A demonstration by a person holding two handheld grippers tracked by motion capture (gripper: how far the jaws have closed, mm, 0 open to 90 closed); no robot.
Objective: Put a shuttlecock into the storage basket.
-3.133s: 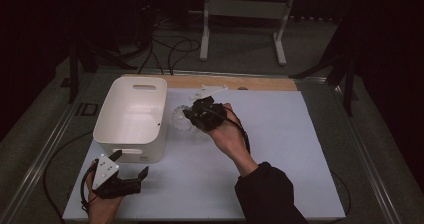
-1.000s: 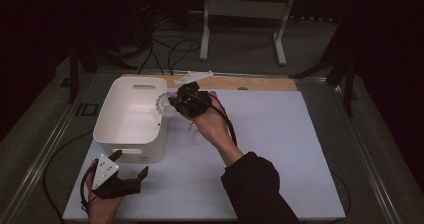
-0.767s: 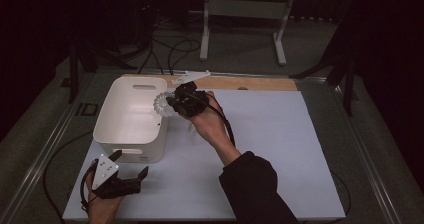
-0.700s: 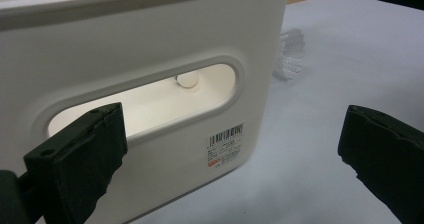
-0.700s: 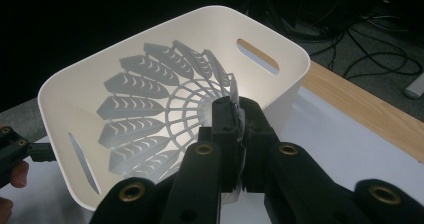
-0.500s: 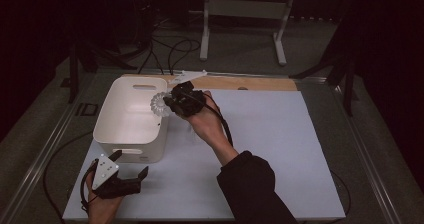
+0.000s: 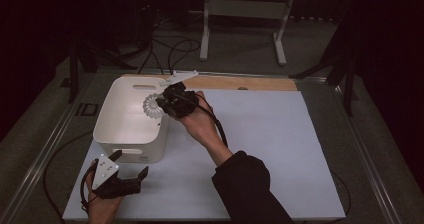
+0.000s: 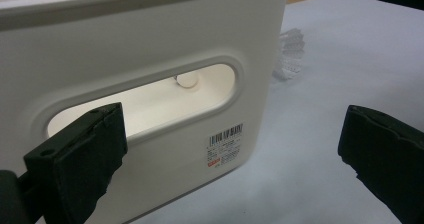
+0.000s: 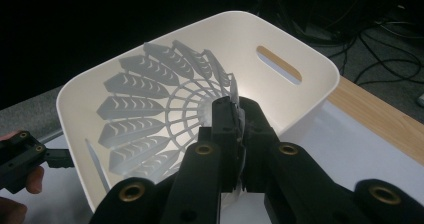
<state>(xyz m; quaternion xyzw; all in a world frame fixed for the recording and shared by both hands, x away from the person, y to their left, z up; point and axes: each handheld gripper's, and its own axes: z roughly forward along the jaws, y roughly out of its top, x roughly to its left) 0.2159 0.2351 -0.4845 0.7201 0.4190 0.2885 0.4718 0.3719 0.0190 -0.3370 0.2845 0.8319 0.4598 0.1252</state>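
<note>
A white plastic shuttlecock (image 7: pixel 151 106) hangs over the right side of the white bin (image 7: pixel 107 129), and my right gripper (image 7: pixel 165 103) is shut on its skirt. In the right gripper view the jaws (image 9: pixel 234 119) pinch the edge of the shuttlecock (image 9: pixel 150 114), which fans out above the bin's inside (image 9: pixel 300 44). My left gripper (image 7: pixel 131 163) rests open near the table's front left, just before the bin. Its jaws (image 8: pixel 232 154) face the bin's handle slot (image 8: pixel 150 104) with nothing between them.
A translucent ribbed plastic piece (image 8: pixel 292 54) lies on the white mat (image 7: pixel 260 134) beside the bin's right side. A small round white thing (image 8: pixel 187 80) shows through the slot. A wooden strip (image 7: pixel 235 82) runs along the far edge; cables and a metal stand (image 7: pixel 245 9) lie beyond.
My right gripper has carried the shuttlecock leftward, from beside the bin to above its right rim. The left gripper has stayed still and open.
</note>
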